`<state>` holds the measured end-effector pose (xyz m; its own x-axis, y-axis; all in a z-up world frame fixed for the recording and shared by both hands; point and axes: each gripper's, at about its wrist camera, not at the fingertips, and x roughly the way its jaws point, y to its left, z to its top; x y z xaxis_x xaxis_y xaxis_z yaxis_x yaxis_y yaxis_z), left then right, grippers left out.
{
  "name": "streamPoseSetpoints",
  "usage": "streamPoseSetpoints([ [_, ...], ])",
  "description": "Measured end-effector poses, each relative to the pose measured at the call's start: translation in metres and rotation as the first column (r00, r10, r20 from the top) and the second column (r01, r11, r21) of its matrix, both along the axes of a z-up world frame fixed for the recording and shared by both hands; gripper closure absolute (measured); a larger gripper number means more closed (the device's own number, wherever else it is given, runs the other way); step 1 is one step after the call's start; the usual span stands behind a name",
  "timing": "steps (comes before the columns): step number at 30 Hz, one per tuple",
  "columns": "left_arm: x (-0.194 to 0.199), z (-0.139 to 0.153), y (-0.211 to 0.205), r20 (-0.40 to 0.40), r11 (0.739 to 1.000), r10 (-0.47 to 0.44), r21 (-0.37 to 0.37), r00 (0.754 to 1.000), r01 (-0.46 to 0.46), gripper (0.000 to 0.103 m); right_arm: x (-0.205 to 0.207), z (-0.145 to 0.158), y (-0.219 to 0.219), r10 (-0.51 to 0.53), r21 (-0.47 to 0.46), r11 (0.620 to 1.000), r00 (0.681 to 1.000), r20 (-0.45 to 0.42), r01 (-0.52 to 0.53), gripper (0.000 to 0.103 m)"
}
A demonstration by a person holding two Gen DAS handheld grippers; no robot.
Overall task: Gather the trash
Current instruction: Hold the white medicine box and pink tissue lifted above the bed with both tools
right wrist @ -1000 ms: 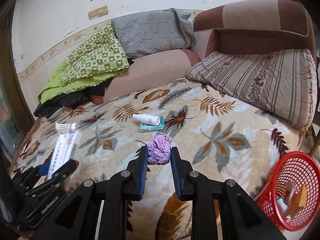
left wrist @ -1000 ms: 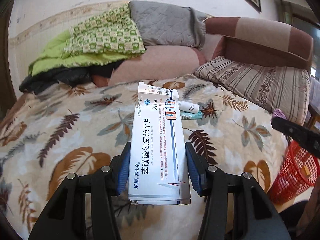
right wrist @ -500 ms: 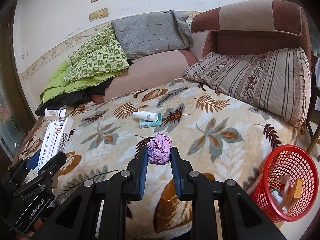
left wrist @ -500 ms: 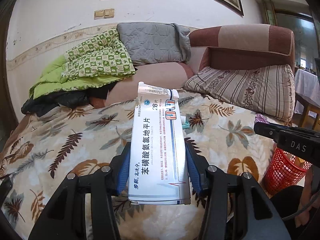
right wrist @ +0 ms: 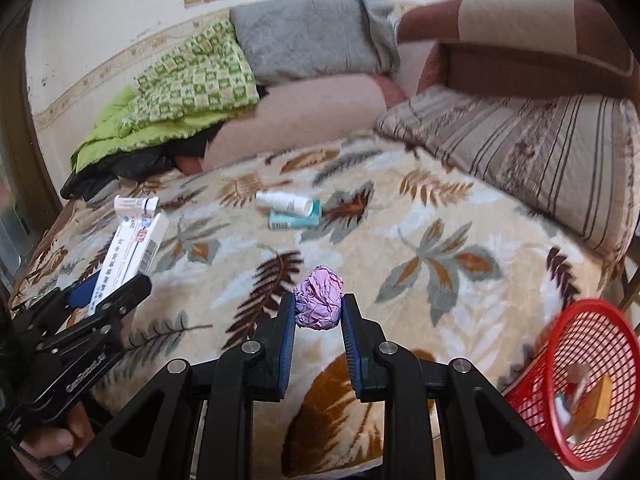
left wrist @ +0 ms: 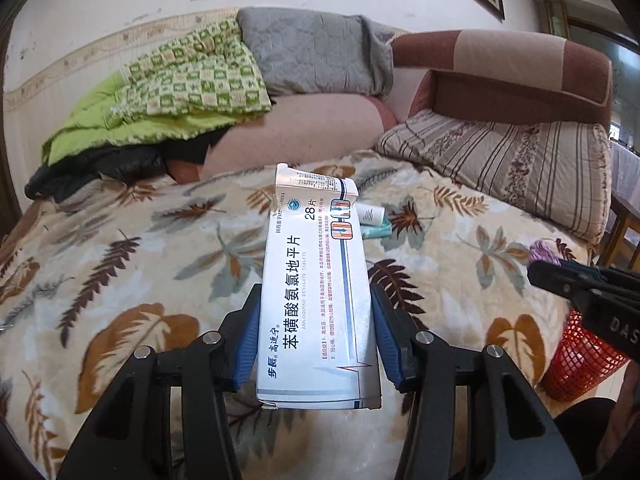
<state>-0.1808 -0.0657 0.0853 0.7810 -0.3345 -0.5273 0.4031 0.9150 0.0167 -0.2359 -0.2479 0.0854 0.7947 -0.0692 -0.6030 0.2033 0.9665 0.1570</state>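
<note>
We hold a hand-held gripper in each hand above a bed point(right wrist: 400, 232) covered by a leaf-patterned blanket. Our left hand-held gripper point(left wrist: 316, 344) pinches a long white medicine box point(left wrist: 316, 300) by its long sides, blue pads pressed against both edges; the box points away toward twelve o'clock with its far flap open, and it is clear of the blanket. In the right wrist view that same box point(right wrist: 128, 248) appears at nine o'clock, tilted up out of the left hand-held gripper point(right wrist: 108, 292), with fingers of our hand point(right wrist: 52, 436) wrapped round the handle at the lower left.

Our right hand-held gripper point(right wrist: 318, 312) pinches a crumpled purple paper ball point(right wrist: 319, 303) between its blue pads, the ball bulging above the fingertips. In the left wrist view that ball point(left wrist: 542, 250) peeks out at three o'clock at the tip of the right hand-held gripper point(left wrist: 560, 270).

On the blanket toward twelve o'clock lies a small white bottle point(right wrist: 285, 203) touching the top of a teal box point(right wrist: 294, 221), both on their sides. A red mesh basket point(right wrist: 592, 360) sits at four o'clock beside the bed, already holding some scraps, among them a brown piece. A striped pillow point(right wrist: 528, 160) leans at two o'clock, and green and grey quilts are piled at eleven.
</note>
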Motion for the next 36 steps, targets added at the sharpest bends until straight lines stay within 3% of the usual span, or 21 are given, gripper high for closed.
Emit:
streamPoseSetpoints([
  [15, 0.029, -0.025, 0.003, -0.088, 1.0, 0.014, 0.0, 0.996, -0.014, 0.053, 0.02, -0.016, 0.004, 0.031, 0.042, 0.999, 0.998, -0.06, -0.029, 0.079],
  [36, 0.024, -0.02, 0.004, -0.066, 1.0, -0.007, -0.023, 0.998, 0.005, 0.053, 0.027, -0.019, -0.004, -0.006, 0.086, 0.996, 0.998, -0.07, 0.012, 0.079],
])
